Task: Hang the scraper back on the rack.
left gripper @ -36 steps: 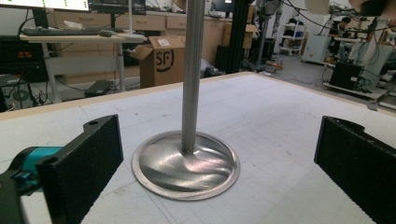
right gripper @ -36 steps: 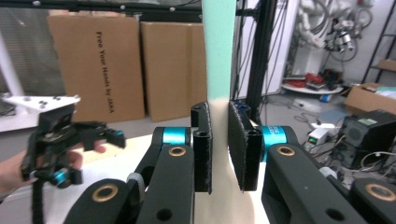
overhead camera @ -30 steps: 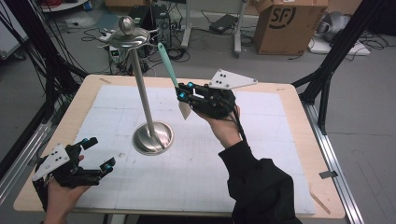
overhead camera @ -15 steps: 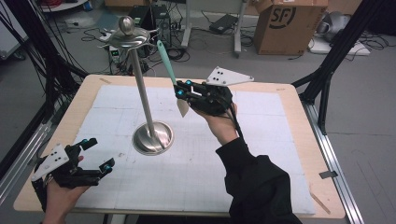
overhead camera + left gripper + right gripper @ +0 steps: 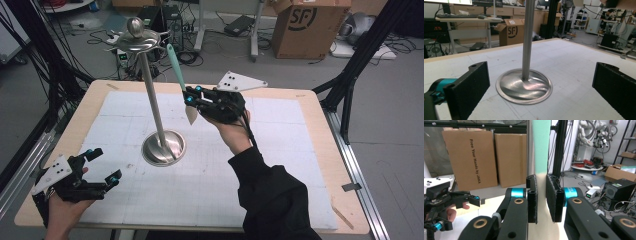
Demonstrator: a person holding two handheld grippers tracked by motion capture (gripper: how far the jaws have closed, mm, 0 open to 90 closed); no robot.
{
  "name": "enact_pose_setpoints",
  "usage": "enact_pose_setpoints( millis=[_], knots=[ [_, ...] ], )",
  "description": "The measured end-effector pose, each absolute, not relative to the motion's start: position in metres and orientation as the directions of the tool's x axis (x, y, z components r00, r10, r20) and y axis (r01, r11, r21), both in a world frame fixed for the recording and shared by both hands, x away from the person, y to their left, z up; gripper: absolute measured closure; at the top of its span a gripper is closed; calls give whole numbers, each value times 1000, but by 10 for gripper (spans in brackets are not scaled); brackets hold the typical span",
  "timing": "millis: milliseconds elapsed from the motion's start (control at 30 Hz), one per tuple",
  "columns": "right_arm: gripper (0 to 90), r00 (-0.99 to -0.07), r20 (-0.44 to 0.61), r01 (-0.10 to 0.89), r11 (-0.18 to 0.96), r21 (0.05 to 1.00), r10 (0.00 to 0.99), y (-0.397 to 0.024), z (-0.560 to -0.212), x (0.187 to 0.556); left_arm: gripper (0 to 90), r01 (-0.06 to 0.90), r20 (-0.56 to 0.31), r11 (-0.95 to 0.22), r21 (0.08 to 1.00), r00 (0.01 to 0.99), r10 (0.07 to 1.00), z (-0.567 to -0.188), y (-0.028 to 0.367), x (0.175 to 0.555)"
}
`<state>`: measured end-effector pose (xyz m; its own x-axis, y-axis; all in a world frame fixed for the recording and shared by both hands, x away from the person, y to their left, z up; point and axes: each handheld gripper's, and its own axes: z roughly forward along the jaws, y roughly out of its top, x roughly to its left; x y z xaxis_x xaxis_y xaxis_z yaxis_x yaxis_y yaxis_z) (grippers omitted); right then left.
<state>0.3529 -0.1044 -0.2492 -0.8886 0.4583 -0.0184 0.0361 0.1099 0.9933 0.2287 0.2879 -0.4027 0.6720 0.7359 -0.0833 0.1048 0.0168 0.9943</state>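
Stand sits on mat, left of table middle. Right gripper up in air, right of pole, spatula between jaws. Left gripper at near left corner, in front of stand. Boxes on floor behind table.

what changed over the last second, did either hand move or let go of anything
Hardly anything. The right claw has crept slightly toward the metal stand, still shut on the spatula with its green handle pointing up. Nothing was picked up or let go. The left claw stays open near the table's front left corner, and the stand has not moved.
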Motion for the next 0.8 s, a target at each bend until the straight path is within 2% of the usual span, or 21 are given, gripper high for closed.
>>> enact_pose_setpoints(
  millis=[800],
  knots=[
    [798,-880,-18,46,123,991,474,-82,-256,357,17,109,-82,12,994,670,738,-403,288,228]
  ],
)
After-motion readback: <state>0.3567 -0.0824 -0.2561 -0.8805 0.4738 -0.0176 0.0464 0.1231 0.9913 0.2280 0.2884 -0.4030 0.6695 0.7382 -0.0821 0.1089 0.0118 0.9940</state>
